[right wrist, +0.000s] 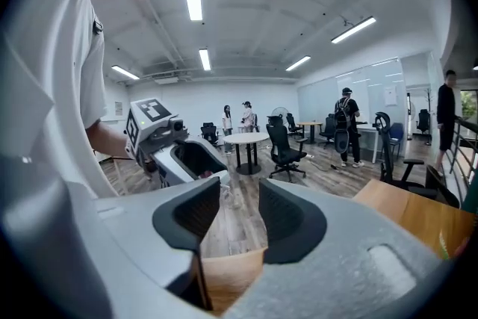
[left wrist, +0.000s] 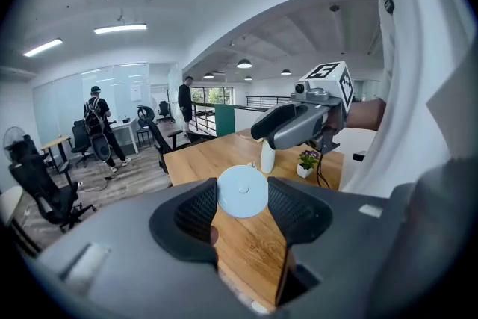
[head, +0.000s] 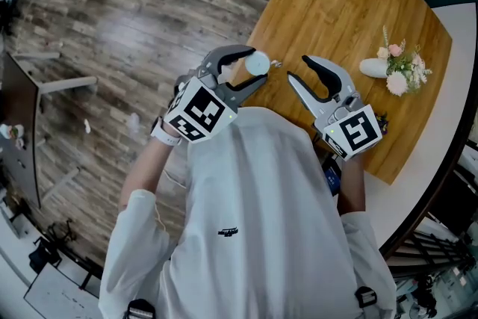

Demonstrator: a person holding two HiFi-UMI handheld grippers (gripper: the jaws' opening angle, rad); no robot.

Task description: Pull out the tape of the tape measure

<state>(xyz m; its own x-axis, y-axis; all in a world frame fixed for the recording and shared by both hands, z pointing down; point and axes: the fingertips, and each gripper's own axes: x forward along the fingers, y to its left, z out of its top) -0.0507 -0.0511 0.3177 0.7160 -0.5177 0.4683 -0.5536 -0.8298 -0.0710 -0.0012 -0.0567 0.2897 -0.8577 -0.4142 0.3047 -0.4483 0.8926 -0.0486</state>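
A round white tape measure (head: 258,63) is off the table, above the near corner of the wooden table (head: 351,4). My left gripper (head: 256,66) is shut on it, one jaw on each side of its rim. In the left gripper view the flat white disc (left wrist: 242,190) fills the gap between the black pads. A small metal tab (head: 276,64) sticks out of the case toward my right gripper (head: 298,68). That gripper is open and empty, just right of the tape measure. In the right gripper view nothing lies between its pads (right wrist: 202,209).
A white vase with pink flowers (head: 396,69) lies on the wooden table to the right. A white round table edge (head: 448,123) borders it. Wood floor lies to the left. People, desks and office chairs (right wrist: 287,146) stand far behind.
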